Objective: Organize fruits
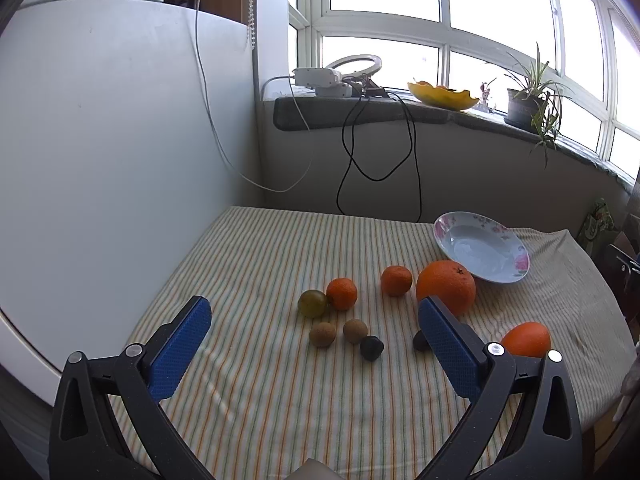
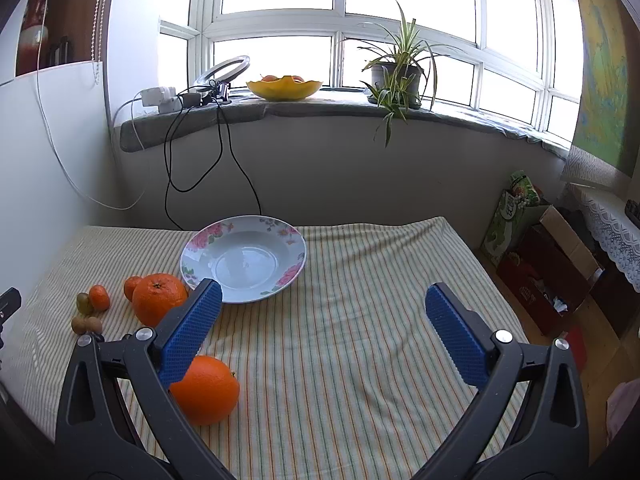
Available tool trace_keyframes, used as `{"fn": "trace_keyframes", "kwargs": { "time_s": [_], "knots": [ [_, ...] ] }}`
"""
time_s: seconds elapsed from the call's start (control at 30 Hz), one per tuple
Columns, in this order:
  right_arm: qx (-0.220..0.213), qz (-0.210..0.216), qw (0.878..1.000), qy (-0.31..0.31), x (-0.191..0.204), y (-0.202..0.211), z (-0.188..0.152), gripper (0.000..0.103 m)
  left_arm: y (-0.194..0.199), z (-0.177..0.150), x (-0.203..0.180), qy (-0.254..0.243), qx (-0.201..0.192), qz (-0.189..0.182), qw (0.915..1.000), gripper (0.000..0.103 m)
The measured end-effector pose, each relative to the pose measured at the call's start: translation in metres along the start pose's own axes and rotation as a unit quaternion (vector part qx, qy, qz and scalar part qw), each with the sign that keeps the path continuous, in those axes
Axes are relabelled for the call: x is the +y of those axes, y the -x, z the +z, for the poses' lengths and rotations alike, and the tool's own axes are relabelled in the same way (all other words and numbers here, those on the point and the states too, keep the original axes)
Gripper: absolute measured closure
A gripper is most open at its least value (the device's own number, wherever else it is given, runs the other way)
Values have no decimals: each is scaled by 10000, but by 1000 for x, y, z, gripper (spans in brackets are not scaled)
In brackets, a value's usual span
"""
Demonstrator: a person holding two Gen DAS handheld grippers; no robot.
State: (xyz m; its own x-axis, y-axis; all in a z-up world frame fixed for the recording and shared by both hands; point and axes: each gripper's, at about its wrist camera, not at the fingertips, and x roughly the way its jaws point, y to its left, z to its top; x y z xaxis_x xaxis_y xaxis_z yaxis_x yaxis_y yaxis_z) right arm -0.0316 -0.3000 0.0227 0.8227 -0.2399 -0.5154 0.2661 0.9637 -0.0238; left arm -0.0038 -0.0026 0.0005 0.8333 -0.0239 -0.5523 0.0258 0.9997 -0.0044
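**Fruit on striped cloth, plate unloaded**

Fruit lies loose on the striped tablecloth (image 1: 256,248). The large orange (image 1: 446,286) sits just beside the floral plate (image 1: 482,246); two mandarins (image 1: 341,293) (image 1: 396,280), a green grape (image 1: 312,303), two brown fruits (image 1: 322,334) (image 1: 355,331) and two dark ones (image 1: 371,348) cluster to its left. A second orange (image 2: 205,390) lies nearer, apart from the rest.

Left gripper (image 1: 316,344): jaws spread wide, holding nothing, above the small fruits. Right gripper (image 2: 324,332): jaws likewise released, empty, the second orange just outside its left finger.

left wrist: low, windowward | right wrist: same | shared: floral plate (image 1: 482,249) (image 2: 244,258), big orange (image 1: 446,287) (image 2: 159,298)
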Motion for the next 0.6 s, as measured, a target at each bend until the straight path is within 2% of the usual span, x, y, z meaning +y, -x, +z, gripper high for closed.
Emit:
{"fn": "trace_keyframes", "kwargs": {
  "time_s": [0.6],
  "knots": [
    [46, 63, 10000, -8, 2, 0, -1, 0, 2, 0, -1, 51, 13, -48, 10000, 0]
  ]
}}
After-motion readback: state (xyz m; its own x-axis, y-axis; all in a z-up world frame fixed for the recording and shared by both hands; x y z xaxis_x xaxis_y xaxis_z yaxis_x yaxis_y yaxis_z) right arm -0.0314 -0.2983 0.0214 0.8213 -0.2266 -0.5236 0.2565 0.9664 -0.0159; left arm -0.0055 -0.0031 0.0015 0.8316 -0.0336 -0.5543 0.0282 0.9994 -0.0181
